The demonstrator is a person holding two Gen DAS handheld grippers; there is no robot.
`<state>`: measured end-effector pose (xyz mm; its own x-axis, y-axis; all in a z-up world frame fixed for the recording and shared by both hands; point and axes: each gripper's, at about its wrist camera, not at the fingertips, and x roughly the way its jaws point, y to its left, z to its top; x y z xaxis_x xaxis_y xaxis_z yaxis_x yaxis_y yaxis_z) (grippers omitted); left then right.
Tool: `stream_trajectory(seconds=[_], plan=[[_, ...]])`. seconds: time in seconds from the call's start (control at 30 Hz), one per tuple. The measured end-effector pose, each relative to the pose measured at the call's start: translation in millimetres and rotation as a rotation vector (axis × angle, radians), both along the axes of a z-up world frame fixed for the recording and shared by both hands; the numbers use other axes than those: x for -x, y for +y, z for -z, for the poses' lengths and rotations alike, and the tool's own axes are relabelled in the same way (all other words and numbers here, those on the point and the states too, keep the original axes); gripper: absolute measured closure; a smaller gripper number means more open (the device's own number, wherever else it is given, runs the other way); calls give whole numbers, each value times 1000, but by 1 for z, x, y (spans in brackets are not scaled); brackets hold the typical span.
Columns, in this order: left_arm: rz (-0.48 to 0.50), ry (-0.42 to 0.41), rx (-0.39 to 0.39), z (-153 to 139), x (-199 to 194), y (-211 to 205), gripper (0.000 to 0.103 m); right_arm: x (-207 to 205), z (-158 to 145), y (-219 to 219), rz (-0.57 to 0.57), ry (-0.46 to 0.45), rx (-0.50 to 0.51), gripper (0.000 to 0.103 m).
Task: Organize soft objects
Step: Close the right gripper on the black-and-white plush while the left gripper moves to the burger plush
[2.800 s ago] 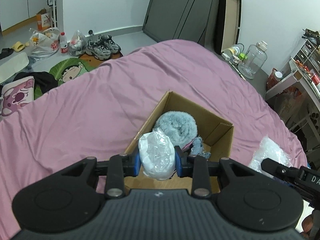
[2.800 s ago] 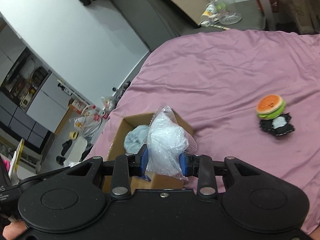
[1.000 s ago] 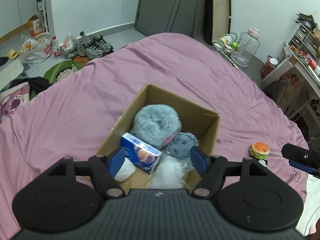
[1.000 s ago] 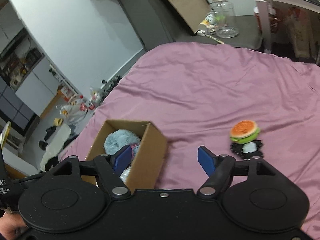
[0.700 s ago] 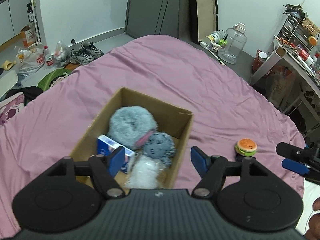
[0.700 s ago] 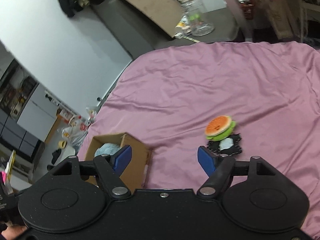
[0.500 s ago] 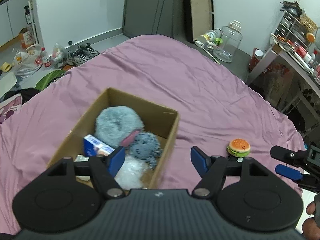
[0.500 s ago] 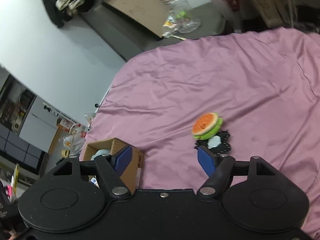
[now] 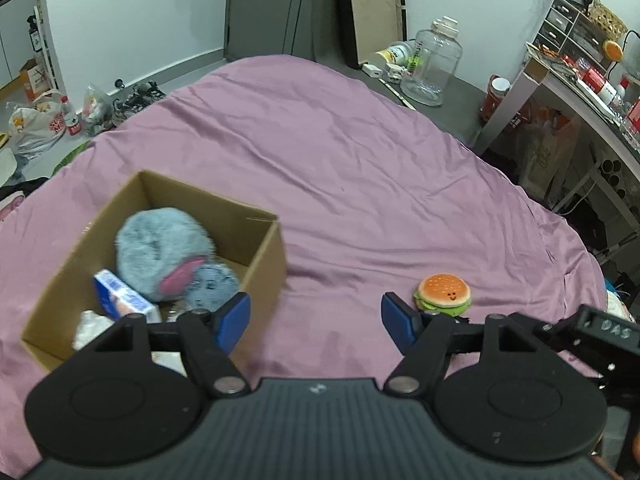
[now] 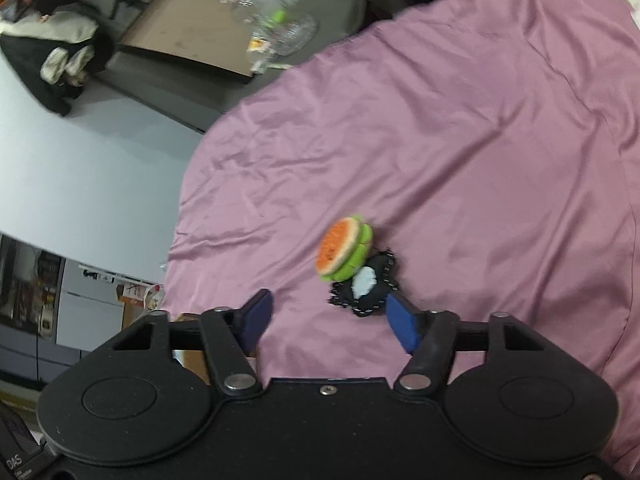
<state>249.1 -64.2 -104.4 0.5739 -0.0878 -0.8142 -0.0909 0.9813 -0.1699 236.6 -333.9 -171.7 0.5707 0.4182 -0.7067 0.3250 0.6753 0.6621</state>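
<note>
The letters "DAS" stand in white on the right hand-held gripper (image 9: 608,330)'s black body.

A bed under a wrinkled pink sheet (image 9: 340,152) fills the room's middle, and everything else sits around it. Beyond its far end a white wall (image 9: 132,16) meets a dark grey wardrobe (image 9: 280,8) with a framed board (image 9: 376,8) leaning beside it, and a big clear jug (image 9: 434,64) stands on the grey floor. To the bed's right is a white desk (image 9: 560,92) crowded with clutter; to its left lie shoes (image 9: 138,96) and plastic bags (image 9: 34,130).
</note>
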Motion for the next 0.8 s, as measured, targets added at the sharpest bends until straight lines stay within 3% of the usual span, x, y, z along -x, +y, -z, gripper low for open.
stream_trajectory(seconds=[0.6, 0.7, 0.8], plan=[[-5, 65, 14, 42, -43, -46, 32, -35, 56, 0, 18, 142, -36, 52], [0, 69, 17, 49, -51, -54, 32, -39, 62, 3, 9, 147, -41, 57], [5, 79, 21, 56, -60, -61, 32, -42, 68, 5, 2, 163, -55, 73]])
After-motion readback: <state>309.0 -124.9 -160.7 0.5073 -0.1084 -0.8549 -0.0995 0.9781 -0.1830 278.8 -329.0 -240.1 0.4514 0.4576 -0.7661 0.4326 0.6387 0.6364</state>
